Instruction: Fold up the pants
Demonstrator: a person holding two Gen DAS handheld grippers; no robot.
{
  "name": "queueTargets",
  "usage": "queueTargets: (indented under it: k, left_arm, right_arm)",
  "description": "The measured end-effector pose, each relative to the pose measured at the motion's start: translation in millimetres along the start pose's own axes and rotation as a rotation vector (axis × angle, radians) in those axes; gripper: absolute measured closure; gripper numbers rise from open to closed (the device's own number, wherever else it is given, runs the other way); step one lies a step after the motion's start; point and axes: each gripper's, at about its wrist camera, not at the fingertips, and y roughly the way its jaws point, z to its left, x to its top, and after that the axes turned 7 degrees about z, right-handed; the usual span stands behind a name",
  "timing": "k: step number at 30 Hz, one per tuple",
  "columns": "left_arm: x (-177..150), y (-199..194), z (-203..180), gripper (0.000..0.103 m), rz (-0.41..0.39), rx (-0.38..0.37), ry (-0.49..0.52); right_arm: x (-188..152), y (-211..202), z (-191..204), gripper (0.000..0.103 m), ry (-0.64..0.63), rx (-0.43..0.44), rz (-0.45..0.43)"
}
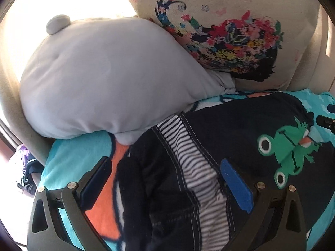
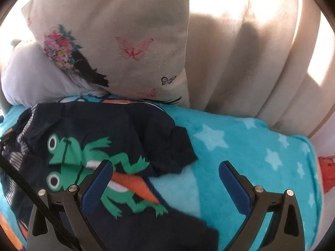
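Observation:
Dark navy pants [image 1: 240, 125] with a green frog patch [image 1: 286, 152] and a striped lining at the waistband [image 1: 188, 159] lie crumpled on a turquoise blanket [image 1: 69, 156]. My left gripper [image 1: 165, 177] is open, its fingers spread over the waistband end. In the right wrist view the pants [image 2: 117, 125] and frog [image 2: 83, 163] lie at the left, with a loose dark cloth end [image 2: 180, 146]. My right gripper [image 2: 165, 179] is open above the pants' right edge and the blanket [image 2: 251, 150].
A grey plush pillow [image 1: 104, 79] and a cream floral cushion [image 1: 219, 31] rest against the beige sofa back [image 2: 240, 62] just behind the pants. Shoes [image 1: 25, 167] lie on the floor at the left. Something red [image 2: 326, 167] sits at the right edge.

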Motion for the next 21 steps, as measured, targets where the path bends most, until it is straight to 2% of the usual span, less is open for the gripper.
queueTargets:
  k: [9,12,17,21]
  left_arm:
    - [19,29,9,0.000,0.038,0.000,0.011]
    - [26,36,16,0.000,0.045,-0.024,-0.008]
    - [38,51,28,0.000,0.071,-0.116,-0.061]
    - [45,63,36,0.000,0.100,-0.133,-0.090]
  right_arm:
    - [26,28,-20,0.000,0.020,0.108,0.013]
    - [35,36,-23,0.001,0.020,0.109,0.019]
    - [47,53,-28,0.002,0.036,0.141,0.039]
    - [61,72,-35,0.003,0.076,0.172,0.069]
